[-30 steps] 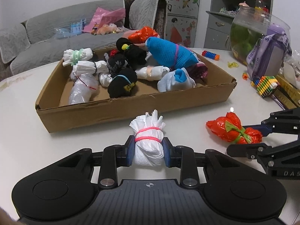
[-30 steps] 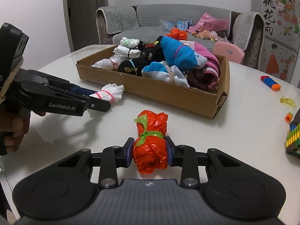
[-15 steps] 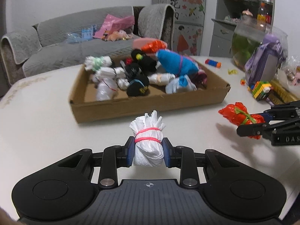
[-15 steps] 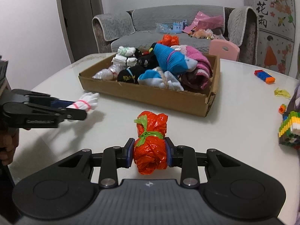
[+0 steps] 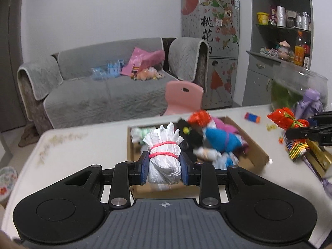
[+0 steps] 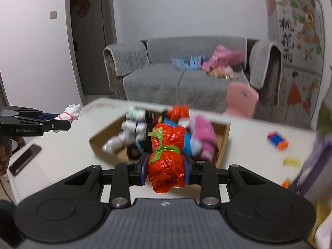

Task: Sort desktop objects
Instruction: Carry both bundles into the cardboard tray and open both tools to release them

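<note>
Left gripper (image 5: 164, 169): pads clamped on the lower half of a white bag bundle (image 5: 164, 155) tied with a pink rubber band (image 5: 164, 149). Bundle upright, knotted frills on top, held in the air clear of the white table (image 5: 83, 145). From the right wrist view the same gripper (image 6: 62, 122) shows at far left, the white bundle (image 6: 70, 113) sticking out past its fingertips, a hand (image 6: 4, 149) on its handle.

Centre: cardboard box (image 6: 225, 137) on the table, filled with rolled bundles in white, black, blue, pink and orange; details blurred.

Right gripper (image 6: 165, 169): narrowly open jaws pressed on an orange bag bundle (image 6: 167, 157) tied with a green strip (image 6: 166, 148), also lifted off the table and seen in front of the box. In the left wrist view it (image 5: 298, 127) enters from the right edge with the orange bundle (image 5: 285, 120).

Right of the box: blue-and-orange toy block (image 6: 277, 140), small yellow piece (image 6: 291, 161), purple object (image 6: 311, 166) at the edge, blurred.
</note>
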A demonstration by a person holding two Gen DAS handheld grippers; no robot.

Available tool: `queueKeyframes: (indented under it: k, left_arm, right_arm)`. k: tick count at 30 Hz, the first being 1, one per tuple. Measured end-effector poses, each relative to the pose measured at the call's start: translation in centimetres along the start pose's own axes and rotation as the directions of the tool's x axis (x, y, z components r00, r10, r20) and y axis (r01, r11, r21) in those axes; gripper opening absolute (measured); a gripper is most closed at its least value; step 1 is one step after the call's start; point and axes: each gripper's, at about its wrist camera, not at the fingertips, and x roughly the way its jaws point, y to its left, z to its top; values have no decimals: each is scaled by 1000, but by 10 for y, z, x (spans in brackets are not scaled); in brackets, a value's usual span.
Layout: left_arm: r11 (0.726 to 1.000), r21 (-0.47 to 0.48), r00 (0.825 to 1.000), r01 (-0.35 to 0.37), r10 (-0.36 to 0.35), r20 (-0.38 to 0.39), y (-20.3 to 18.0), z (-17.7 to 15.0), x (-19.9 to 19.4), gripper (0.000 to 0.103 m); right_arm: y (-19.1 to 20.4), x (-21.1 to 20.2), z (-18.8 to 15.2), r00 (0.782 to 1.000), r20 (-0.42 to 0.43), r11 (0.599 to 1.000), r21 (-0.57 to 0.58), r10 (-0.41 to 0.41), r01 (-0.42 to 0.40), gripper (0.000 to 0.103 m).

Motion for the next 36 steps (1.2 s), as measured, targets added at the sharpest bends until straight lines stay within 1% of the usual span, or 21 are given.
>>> queueKeyframes:
  k: [3, 5, 7, 9, 11, 16, 20, 22, 26, 29, 33, 36]
  left_arm:
    - [1000, 9, 1000, -4, 5, -5, -1, 21, 17, 37]
    - [1000, 6, 1000, -10, 10, -7, -1, 29, 32, 37]
    - [1000, -9, 1000, 1, -1, -23, -1, 36, 49, 37]
    - [1000, -7, 999, -6, 6, -42, -4, 40, 70, 37]
    - [1000, -8, 998, -7, 6, -63, -6, 41, 91, 37]
    - [1000, -17, 994, 0, -2, -113, -4, 33, 138, 37]
    - [1000, -13, 990, -1, -1, -142, -3, 22, 164, 37]
    - [1000, -24, 987, -5, 2, -159, 0, 15, 175, 38]
    - [999, -43, 984, 1, -9, -180, 7, 1, 186, 38]
    - [1000, -28, 983, -1, -4, -183, 5, -4, 190, 38]
    - [999, -32, 983, -2, -4, -184, 4, -6, 192, 38]
    - [1000, -18, 983, -11, 7, -184, 2, -9, 193, 38]
  right_arm:
    - [-1, 16, 24, 1000, 8, 1000, -18, 1, -1, 29]
    - [-1, 29, 38, 1000, 6, 1000, -22, 10, -10, 29]
    - [2, 46, 50, 1000, 1, 999, -28, 28, -28, 29]
    - [6, 62, 56, 999, -12, 998, -36, 46, -46, 30]
    - [14, 85, 61, 998, -39, 997, -60, 53, -55, 30]
    - [27, 138, 63, 993, -107, 993, -101, 58, -69, 30]
    - [30, 172, 63, 987, -151, 993, -94, 57, -72, 30]
    - [30, 183, 60, 984, -170, 993, -93, 56, -73, 30]
    - [33, 195, 50, 980, -197, 993, -101, 40, -60, 30]
    - [35, 200, 43, 978, -209, 993, -115, 15, -40, 30]
    - [35, 202, 38, 976, -216, 993, -116, 7, -33, 30]
    - [37, 202, 38, 976, -216, 992, -127, -1, -27, 30]
